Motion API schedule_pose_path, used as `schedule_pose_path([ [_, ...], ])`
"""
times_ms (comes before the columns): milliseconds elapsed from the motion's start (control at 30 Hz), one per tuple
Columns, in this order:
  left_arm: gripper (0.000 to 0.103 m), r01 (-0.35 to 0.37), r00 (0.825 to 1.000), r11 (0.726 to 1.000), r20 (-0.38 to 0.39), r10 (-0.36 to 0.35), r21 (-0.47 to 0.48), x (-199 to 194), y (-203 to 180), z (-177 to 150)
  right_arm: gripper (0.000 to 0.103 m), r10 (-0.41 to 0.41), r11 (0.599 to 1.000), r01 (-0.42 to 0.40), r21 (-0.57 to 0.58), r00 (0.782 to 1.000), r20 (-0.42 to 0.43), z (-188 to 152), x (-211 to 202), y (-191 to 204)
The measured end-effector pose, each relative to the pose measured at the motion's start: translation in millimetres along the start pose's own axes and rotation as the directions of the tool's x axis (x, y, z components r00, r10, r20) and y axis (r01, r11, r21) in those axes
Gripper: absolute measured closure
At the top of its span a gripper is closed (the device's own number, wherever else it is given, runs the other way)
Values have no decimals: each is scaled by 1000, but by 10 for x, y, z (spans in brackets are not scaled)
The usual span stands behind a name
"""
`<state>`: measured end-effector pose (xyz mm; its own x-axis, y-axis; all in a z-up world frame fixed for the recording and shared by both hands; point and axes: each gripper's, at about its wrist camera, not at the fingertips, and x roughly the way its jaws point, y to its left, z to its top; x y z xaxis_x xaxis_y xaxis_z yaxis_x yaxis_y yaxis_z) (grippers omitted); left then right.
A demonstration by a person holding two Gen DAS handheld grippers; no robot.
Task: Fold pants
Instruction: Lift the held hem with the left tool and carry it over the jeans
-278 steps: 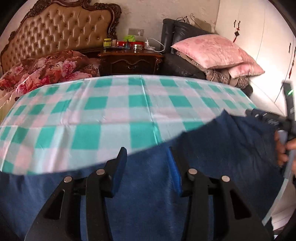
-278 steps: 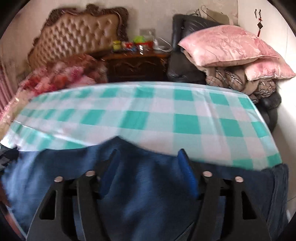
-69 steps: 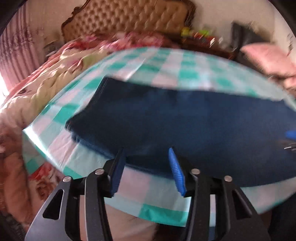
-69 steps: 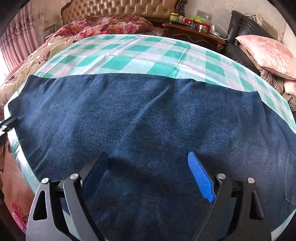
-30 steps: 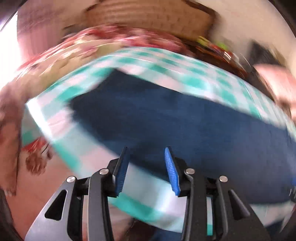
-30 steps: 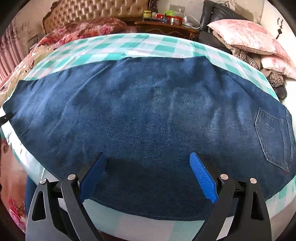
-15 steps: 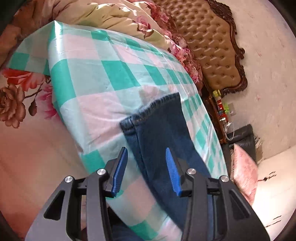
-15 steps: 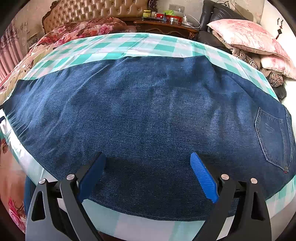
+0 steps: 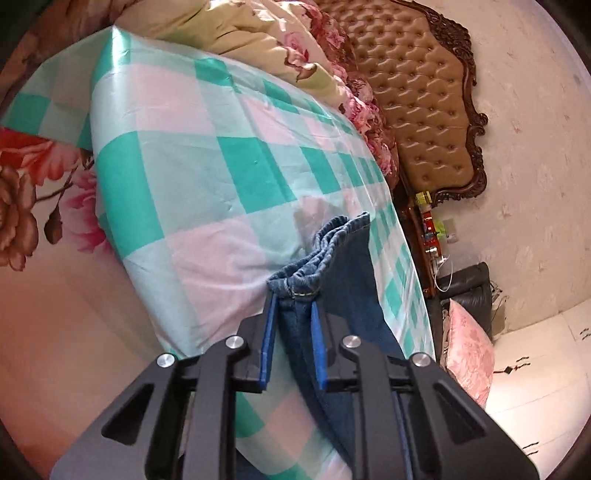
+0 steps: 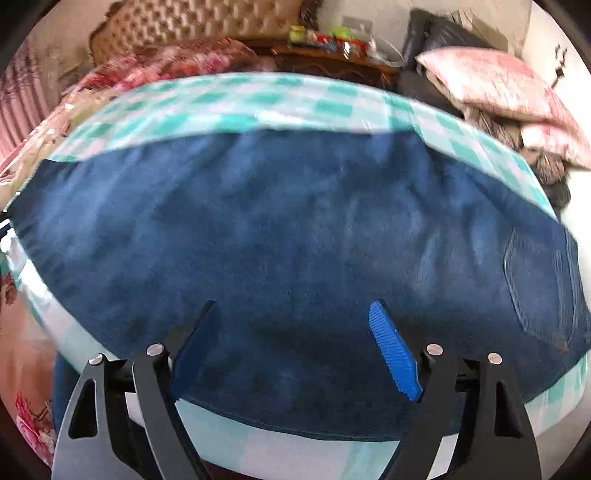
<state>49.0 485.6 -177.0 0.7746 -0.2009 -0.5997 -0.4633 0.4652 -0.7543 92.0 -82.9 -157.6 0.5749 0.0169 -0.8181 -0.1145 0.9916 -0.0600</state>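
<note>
Pants, one pair of dark blue jeans, lying flat and lengthwise across checked cloth on bed.

Left gripper: blue pads closing on bunched leg hem, denim between them and pinched at 12 o'clock of the tongs, hem gathered into folds beyond the tips. Probably gripped there so the leg end can be carried over toward the waist for the next fold.

Right gripper: jaws spread wide but narrowing, nothing clamped, poised over the near edge of the denim at mid-length, likely ready to grip or steady the fabric. One back pocket at 3 o'clock, marking the waist end.

Further out, in the left view: tufted headboard at 1 o'clock, one floral quilt at 12 o'clock. In the right view: two pink pillows stacked at 2 o'clock, one cluttered wooden nightstand at 12 o'clock.

Counted: two grippers, one pair of pants, one checked cloth, two pillows.
</note>
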Motion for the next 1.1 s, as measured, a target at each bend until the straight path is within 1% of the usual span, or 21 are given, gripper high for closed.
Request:
schedule_pose_path([
  [133,89,-2,1000,998,23,1,63,-87,-171,5,24,61,997,-61,-35,998,8,81,-55,231],
  [200,87,5,1000,998,21,-7,69,-87,-215,18,24,85,994,-85,-64,996,-2,97,-26,372],
  [233,75,-1,1000,998,16,0,70,-78,-228,20,24,94,992,-95,-78,995,-13,93,8,442],
  [267,52,-16,1000,998,13,15,57,-74,-221,26,25,89,992,-90,-86,996,-21,86,41,480],
  [300,48,-22,1000,999,20,21,47,-92,-206,24,26,82,992,-85,-94,996,-32,81,79,518],
  [333,48,-29,999,999,21,28,35,-113,-185,21,28,79,991,-84,-101,996,-50,59,122,547],
  [400,48,-58,998,998,-5,57,-14,-124,-102,8,28,81,991,-86,-102,996,-47,18,130,545],
  [433,50,-44,999,999,-17,44,-32,-120,-76,-6,28,84,991,-88,-102,995,-47,13,128,544],
  [467,54,-36,999,999,-32,34,-39,-108,-65,-23,28,85,991,-90,-102,995,-48,17,134,538],
  [600,60,-7,997,998,-80,2,-70,13,-55,-70,28,84,991,-88,-103,995,-48,21,134,534],
  [733,72,-27,995,992,-95,15,-125,118,-26,-79,27,88,991,-93,-101,995,-53,25,137,512],
  [800,72,-20,996,989,-93,6,-149,125,-7,-85,27,88,991,-93,-100,995,-53,29,138,509],
  [833,74,-18,996,987,-91,3,-162,125,28,-92,27,87,991,-92,-101,995,-52,27,137,508],
  [867,84,-28,995,987,-94,13,-160,133,42,-85,27,87,991,-92,-101,995,-52,26,137,507],
  [900,89,-37,995,988,-96,23,-149,144,54,-76,27,88,991,-93,-101,995,-52,26,137,510],
  [933,92,-27,995,989,-96,13,-142,154,72,-67,27,88,990,-93,-102,995,-52,29,137,502],
  [1000,94,-18,996,992,-91,7,-122,133,63,-69,27,91,990,-96,-104,994,-54,24,138,504],
  [1100,96,-37,998,998,-60,34,-47,67,-57,-105,27,94,990,-99,-103,994,-53,24,134,502],
])
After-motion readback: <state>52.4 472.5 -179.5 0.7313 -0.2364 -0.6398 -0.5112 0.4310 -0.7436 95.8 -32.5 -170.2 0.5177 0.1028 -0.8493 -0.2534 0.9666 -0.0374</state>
